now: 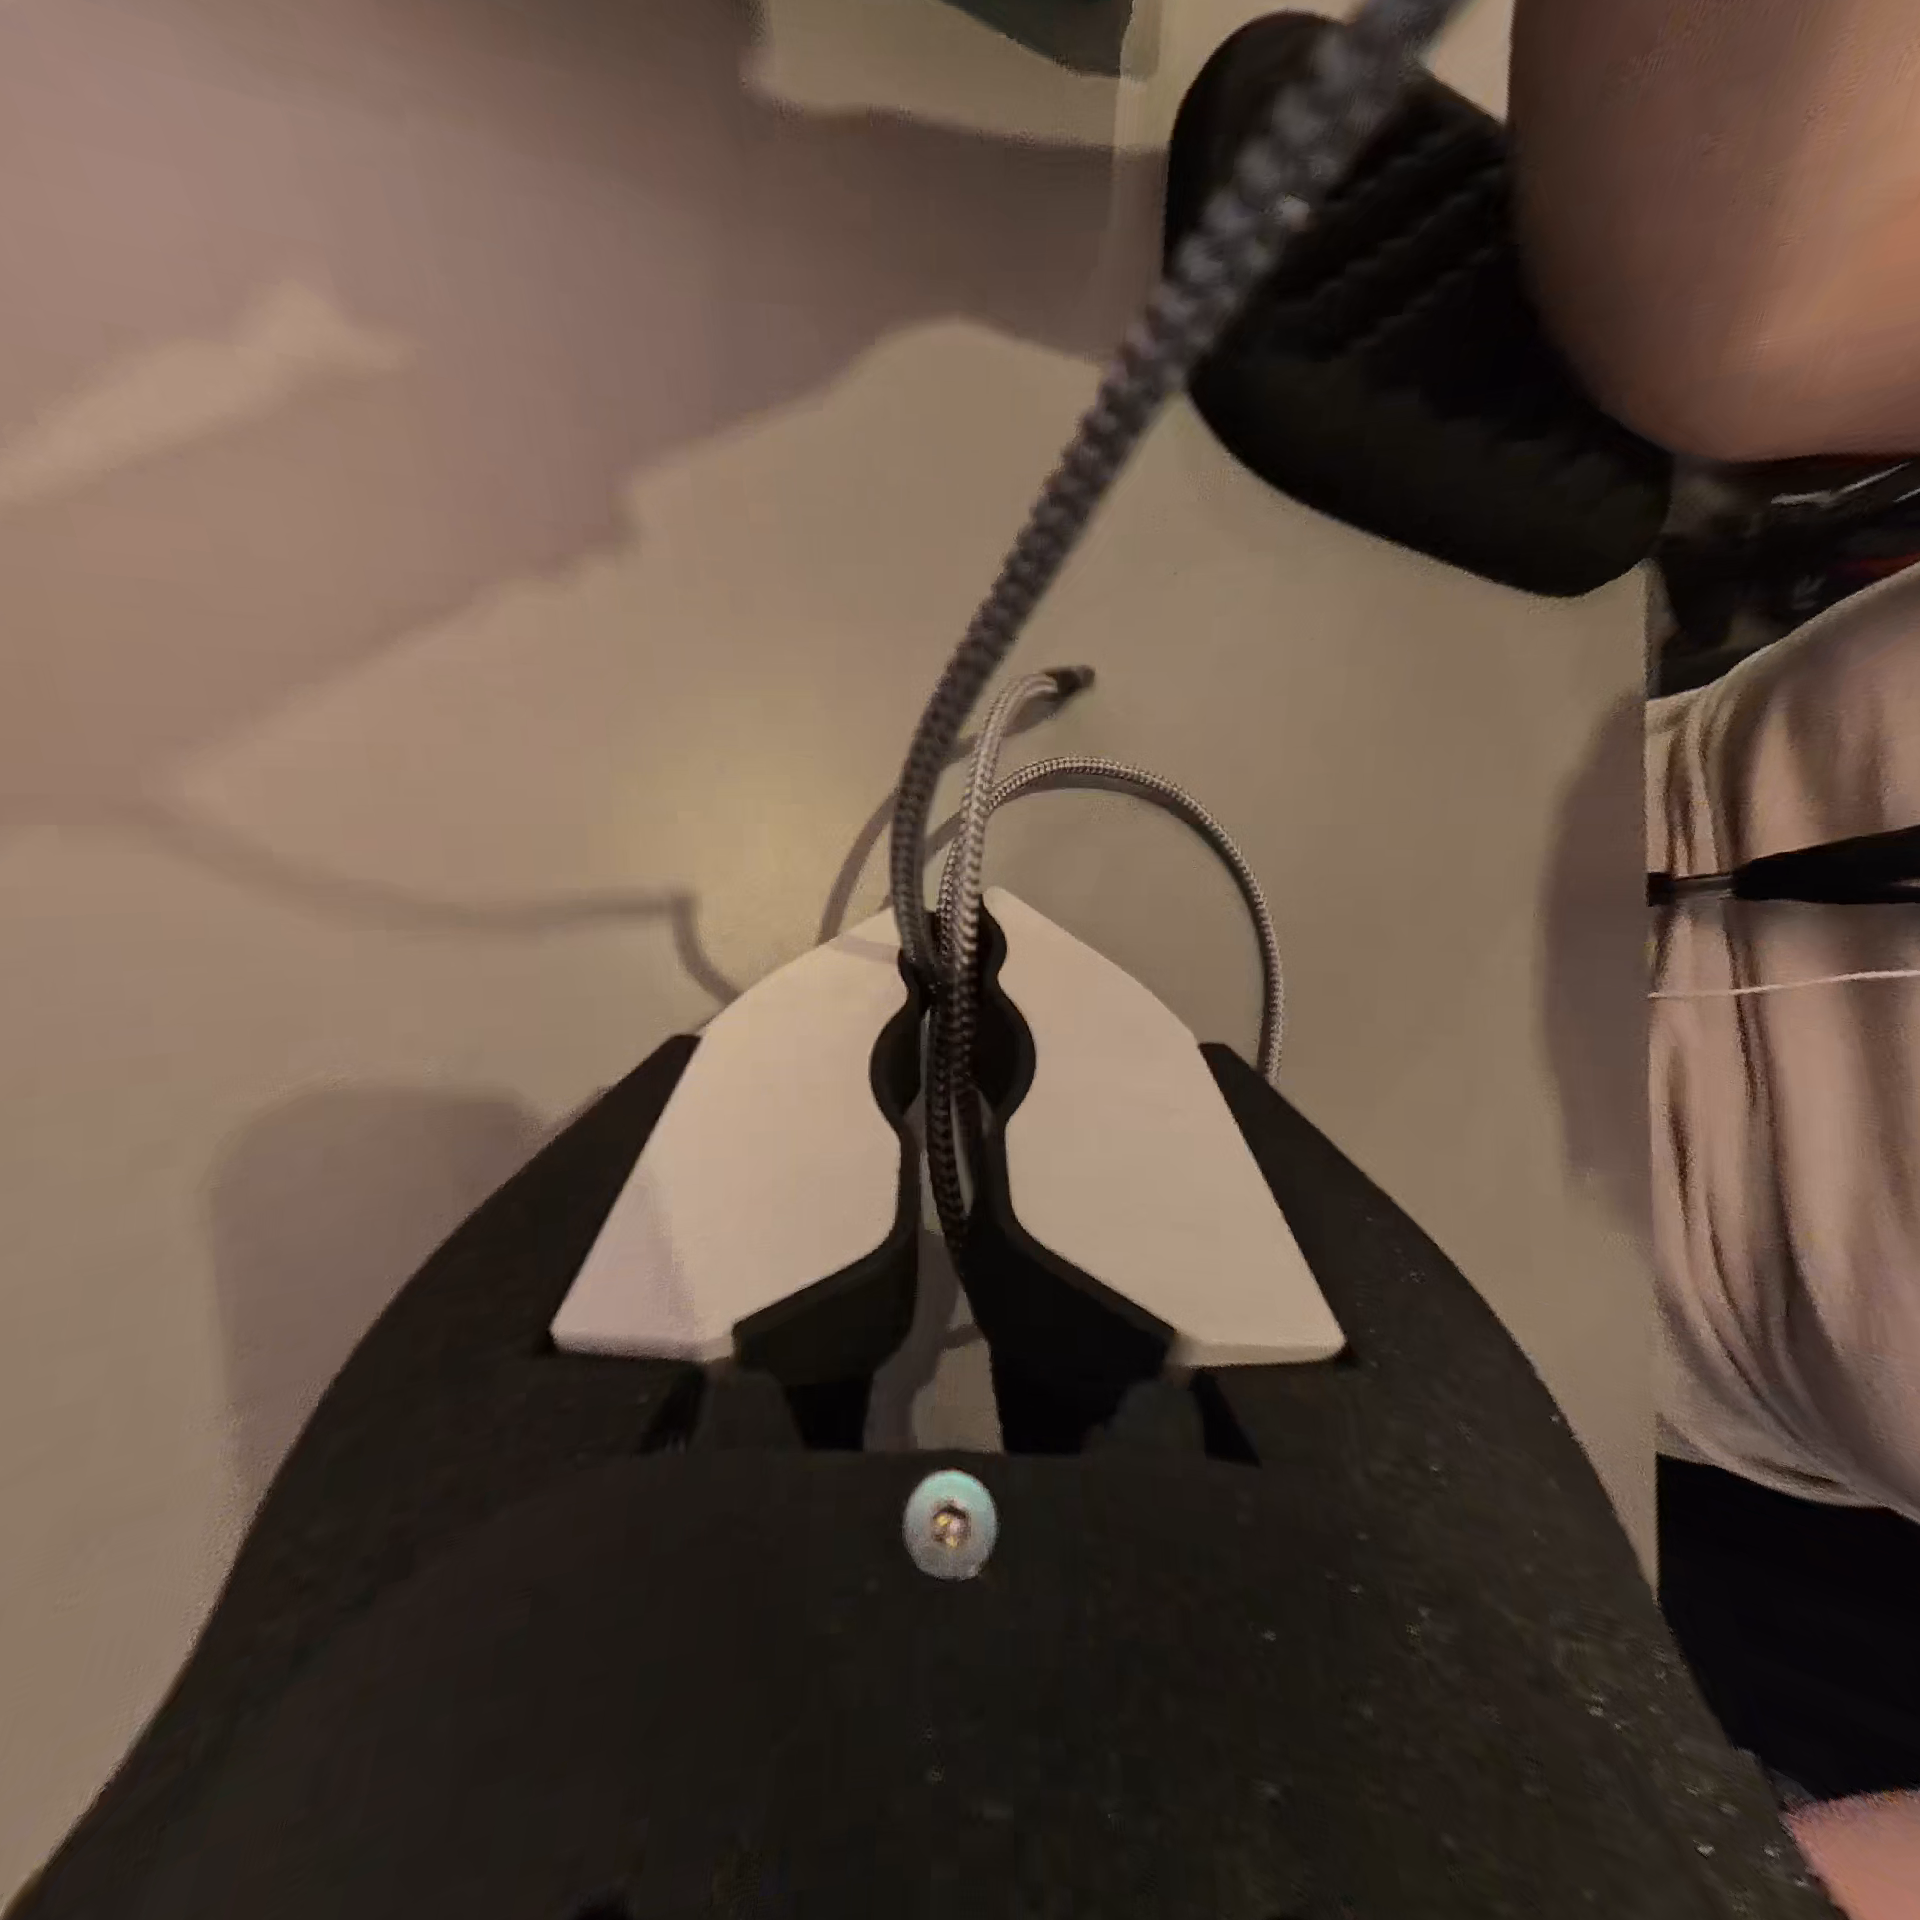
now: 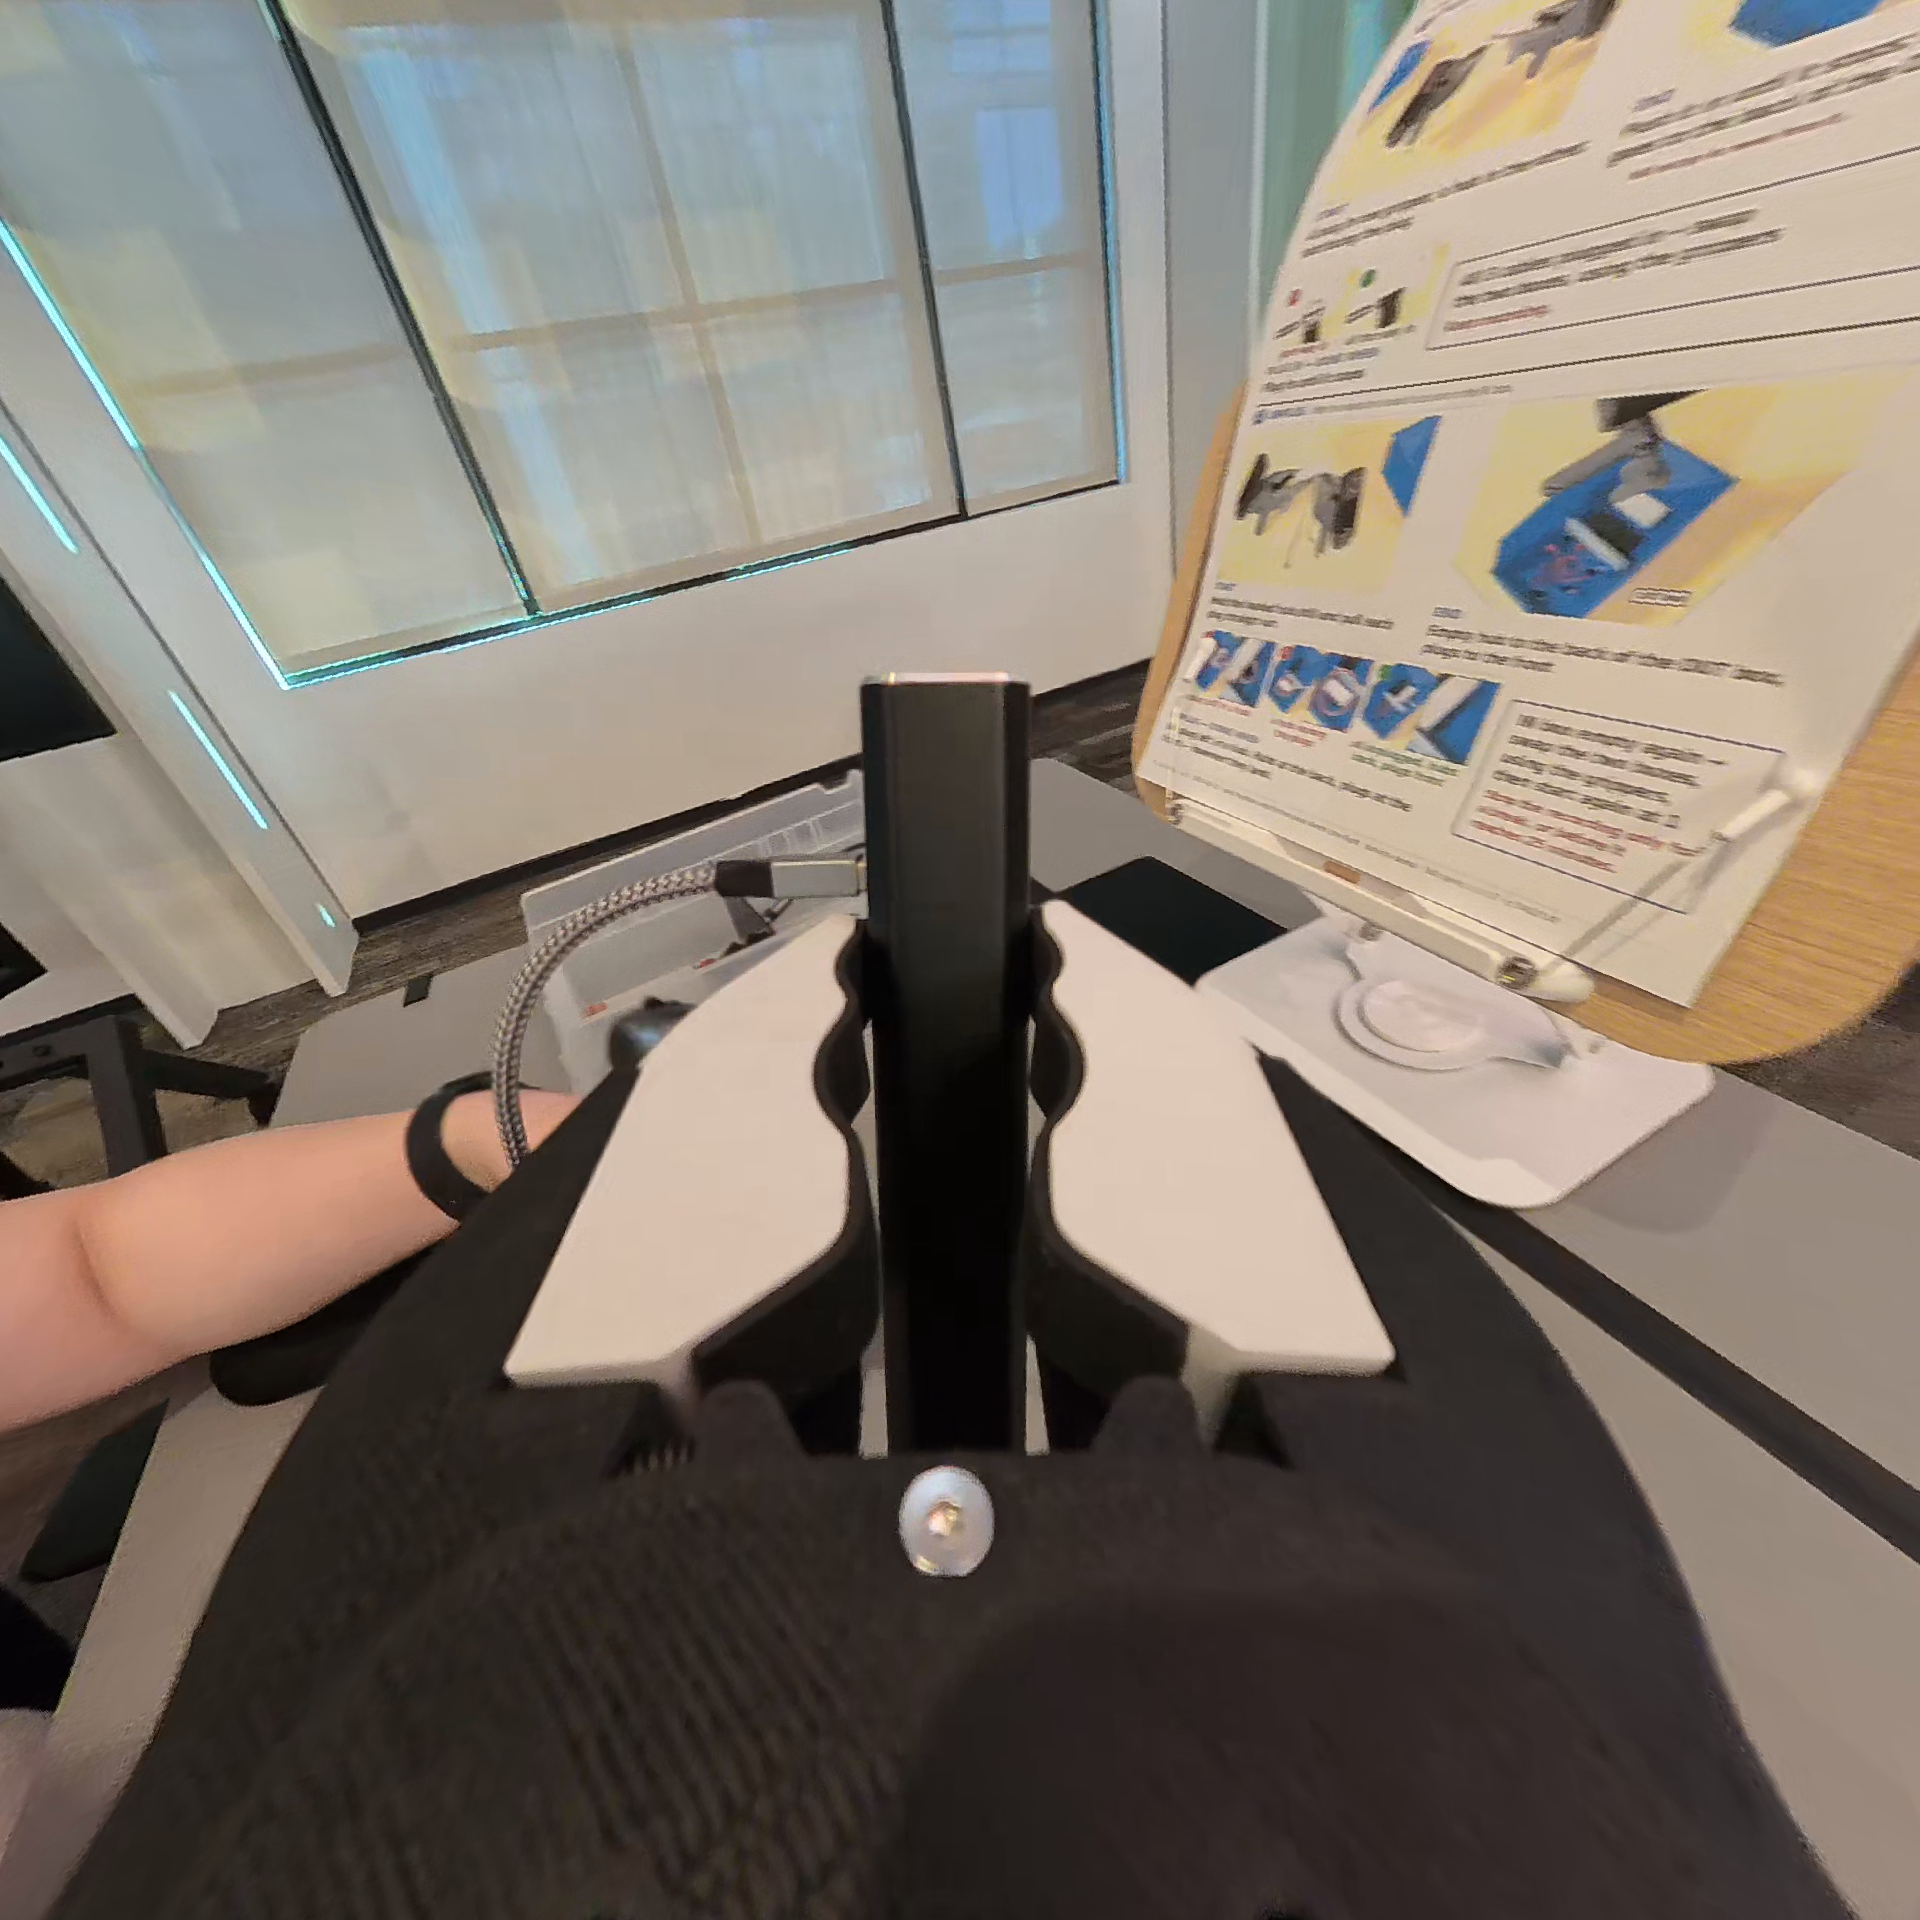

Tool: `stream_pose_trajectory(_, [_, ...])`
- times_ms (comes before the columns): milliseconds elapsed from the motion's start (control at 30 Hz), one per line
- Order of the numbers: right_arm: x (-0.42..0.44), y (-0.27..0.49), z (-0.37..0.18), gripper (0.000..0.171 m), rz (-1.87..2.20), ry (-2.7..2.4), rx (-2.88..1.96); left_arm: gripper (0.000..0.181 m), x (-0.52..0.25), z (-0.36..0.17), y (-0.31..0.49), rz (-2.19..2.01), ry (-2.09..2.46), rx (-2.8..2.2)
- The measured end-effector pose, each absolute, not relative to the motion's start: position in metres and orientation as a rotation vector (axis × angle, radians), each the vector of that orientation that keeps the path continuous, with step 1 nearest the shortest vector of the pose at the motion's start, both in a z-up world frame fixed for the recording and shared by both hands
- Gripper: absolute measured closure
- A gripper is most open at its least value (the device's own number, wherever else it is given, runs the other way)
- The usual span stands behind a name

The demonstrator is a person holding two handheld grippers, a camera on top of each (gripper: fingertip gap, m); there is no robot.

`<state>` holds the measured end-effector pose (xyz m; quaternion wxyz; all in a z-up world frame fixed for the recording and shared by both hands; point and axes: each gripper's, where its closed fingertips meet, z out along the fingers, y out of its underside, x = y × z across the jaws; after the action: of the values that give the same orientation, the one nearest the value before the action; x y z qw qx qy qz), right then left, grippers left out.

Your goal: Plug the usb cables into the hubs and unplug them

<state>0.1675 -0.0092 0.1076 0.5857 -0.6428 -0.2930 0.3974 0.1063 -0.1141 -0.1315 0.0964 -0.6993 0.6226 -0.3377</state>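
Observation:
My left gripper (image 1: 951,971) is shut on a grey braided USB cable (image 1: 1049,582) above a pale table. The cable loops through the jaws; one strand rises to the upper right past the other gripper's black body (image 1: 1382,343), and a free plug end (image 1: 1065,681) hangs beyond. My right gripper (image 2: 945,935) is shut on a black bar-shaped hub (image 2: 943,1039) and holds it upright above the table. A silver USB plug (image 2: 795,879) sits in the hub's left side, and its braided cable (image 2: 530,997) curves down to the left.
A person's forearm (image 2: 239,1236) with a black wristband reaches in from the left. An instruction sheet (image 2: 1538,447) stands on a white stand (image 2: 1455,1060) at the right. A white tray (image 2: 665,914) lies behind the hub. A light garment (image 1: 1787,1039) is at the right.

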Motion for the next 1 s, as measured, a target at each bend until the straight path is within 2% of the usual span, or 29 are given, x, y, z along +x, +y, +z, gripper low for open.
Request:
stream_pose_trajectory(133, [0.211, -0.001, 0.113, 0.143, 0.855, -0.594, -1.518, 0.178, 0.109, -0.097, -0.103, -0.867, 1.793, -2.010])
stream_pose_trajectory(267, [0.283, 0.004, 0.121, 0.143, 0.663, -0.439, -1.515, 0.178, 0.135, -0.028, -0.073, -0.733, 1.700, -1.930])
stream_pose_trajectory(433, [0.402, 0.011, 0.099, 0.144, 0.285, -0.189, -1.581, 0.178, 0.222, 0.073, -0.035, -0.688, 1.663, -1.757])
stream_pose_trajectory(600, [0.478, 0.023, 0.040, 0.144, 0.047, -0.092, -1.776, 0.178, 0.336, 0.126, -0.006, -0.831, 1.606, -1.643])
stream_pose_trajectory(667, [0.488, 0.029, 0.026, 0.143, 0.050, -0.092, -1.808, 0.178, 0.373, 0.121, 0.005, -0.863, 1.622, -1.584])
stream_pose_trajectory(800, [0.496, 0.035, 0.023, 0.143, 0.147, -0.066, -1.743, 0.177, 0.416, 0.050, 0.034, -0.762, 1.685, -1.651])
stream_pose_trajectory(900, [0.491, 0.038, 0.021, 0.143, 0.146, -0.125, -1.740, 0.177, 0.428, -0.010, 0.039, -0.804, 1.718, -1.750])
stream_pose_trajectory(1000, [0.476, 0.045, 0.014, 0.143, 0.108, -0.225, -1.792, 0.173, 0.428, -0.041, 0.040, -0.842, 1.733, -1.776])
